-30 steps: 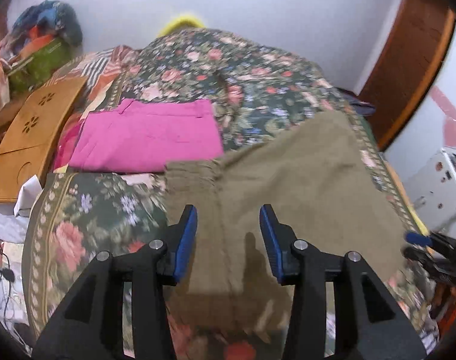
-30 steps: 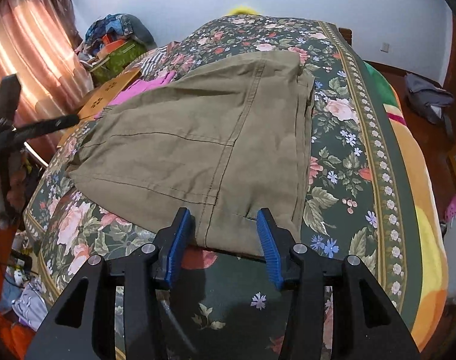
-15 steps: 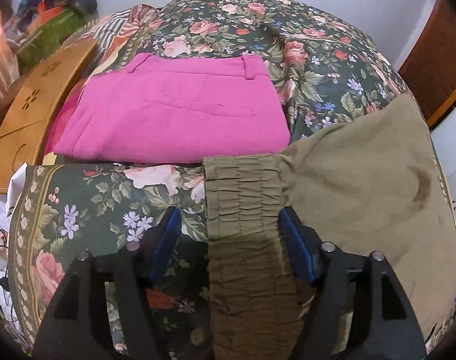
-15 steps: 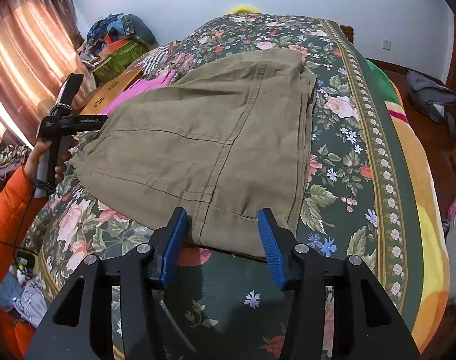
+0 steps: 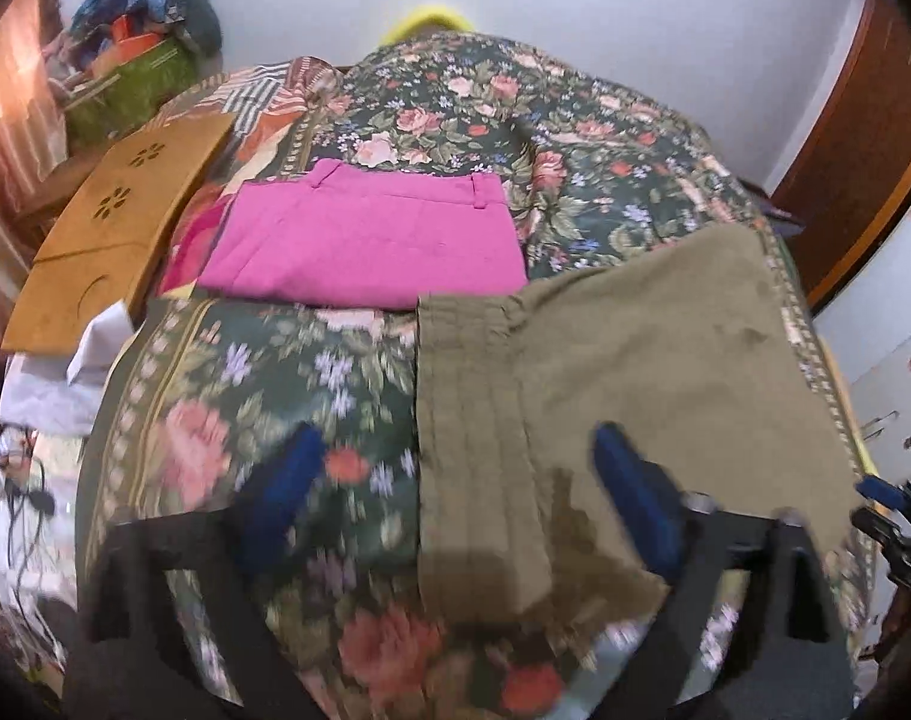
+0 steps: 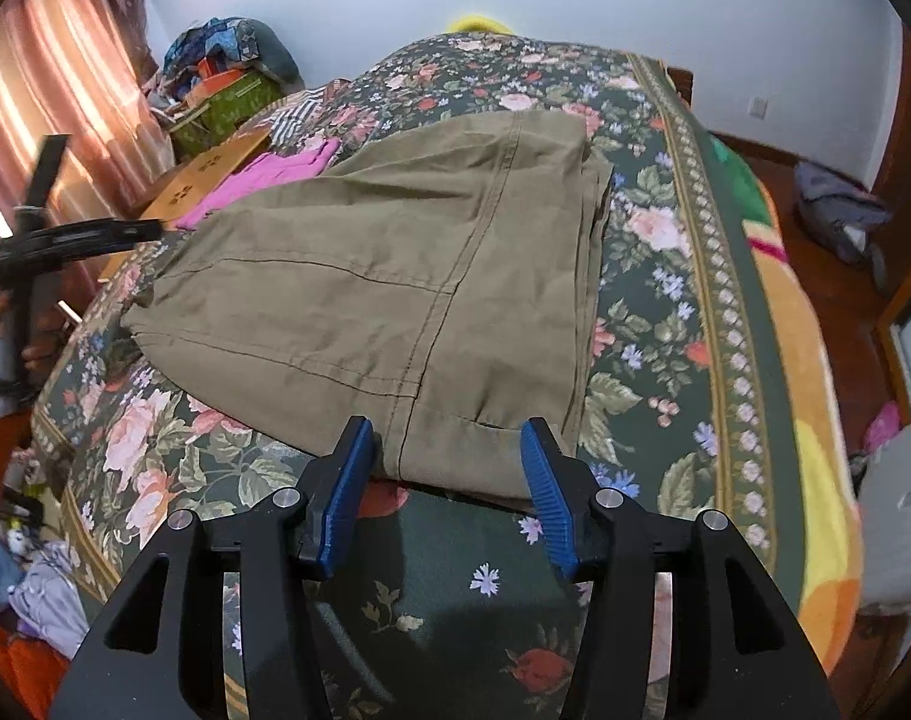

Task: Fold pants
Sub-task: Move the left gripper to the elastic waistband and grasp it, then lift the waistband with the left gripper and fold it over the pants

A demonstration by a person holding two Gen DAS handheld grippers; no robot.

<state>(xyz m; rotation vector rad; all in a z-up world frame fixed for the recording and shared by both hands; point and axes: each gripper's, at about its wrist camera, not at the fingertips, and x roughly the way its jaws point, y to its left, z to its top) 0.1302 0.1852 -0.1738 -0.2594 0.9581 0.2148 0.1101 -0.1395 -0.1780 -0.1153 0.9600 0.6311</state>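
Your left gripper (image 5: 455,486) has just been opening wide, releasing the folded olive-green cotton pants (image 5: 635,372) lying beside the pink pants (image 5: 365,240) on the bed; right gripper (image 6: 446,480) is hovering unclenched at their hem.

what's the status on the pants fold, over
Left claw just opened wide, right claw open, nothing gripped. Olive pants folded on bedspread. Pink pants alongside, clear.

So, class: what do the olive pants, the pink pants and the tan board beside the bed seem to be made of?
Olive pants: probably matte woven cotton; fine creases, stitched seams, gathered waistband.
Pink pants: a smoother woven fabric, flat and even; fibre unclear.
Tan board: likely wood or bamboo; rigid, flat, with flower-shaped cutouts.
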